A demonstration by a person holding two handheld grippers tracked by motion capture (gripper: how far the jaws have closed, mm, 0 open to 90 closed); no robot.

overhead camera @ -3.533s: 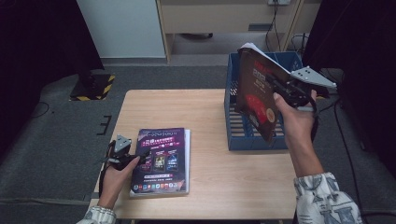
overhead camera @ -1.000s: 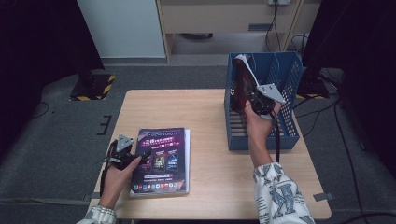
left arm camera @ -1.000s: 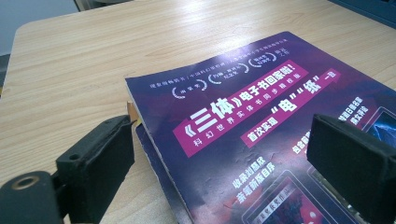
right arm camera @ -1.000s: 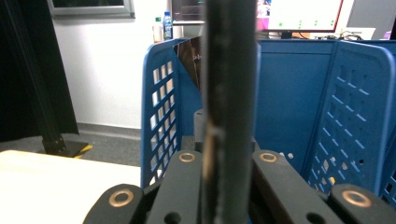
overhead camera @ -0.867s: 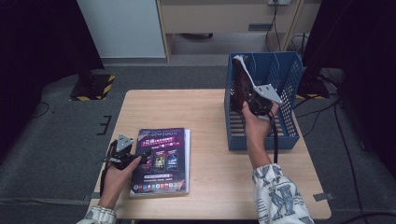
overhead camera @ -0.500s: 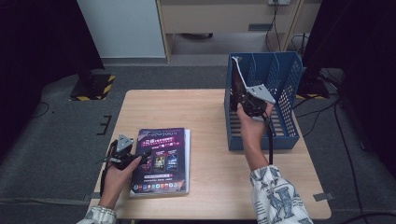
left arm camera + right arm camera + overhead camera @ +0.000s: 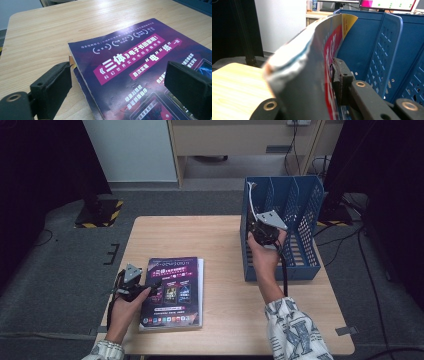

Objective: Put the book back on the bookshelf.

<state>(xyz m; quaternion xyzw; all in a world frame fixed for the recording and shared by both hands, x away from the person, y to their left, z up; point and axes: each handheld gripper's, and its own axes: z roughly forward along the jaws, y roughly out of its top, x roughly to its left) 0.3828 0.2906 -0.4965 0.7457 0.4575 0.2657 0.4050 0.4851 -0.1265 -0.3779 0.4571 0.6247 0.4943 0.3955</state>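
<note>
Left gripper (image 7: 134, 282): black body, grey three-cornered plate on top, chunky black foam pads (image 7: 53, 86), brass-ringed screw holes. Right gripper (image 7: 264, 227): same plate, black cable (image 7: 284, 272) trailing, black linked jaws with brass rivets. Sleeves (image 7: 295, 332) white, dark patterned print

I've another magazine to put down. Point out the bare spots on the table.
Free: the wooden table strip between the purple magazine stack and the blue file rack, and the far left corner. Crowded: the left gripper by the stack, the right gripper at the rack.
</note>
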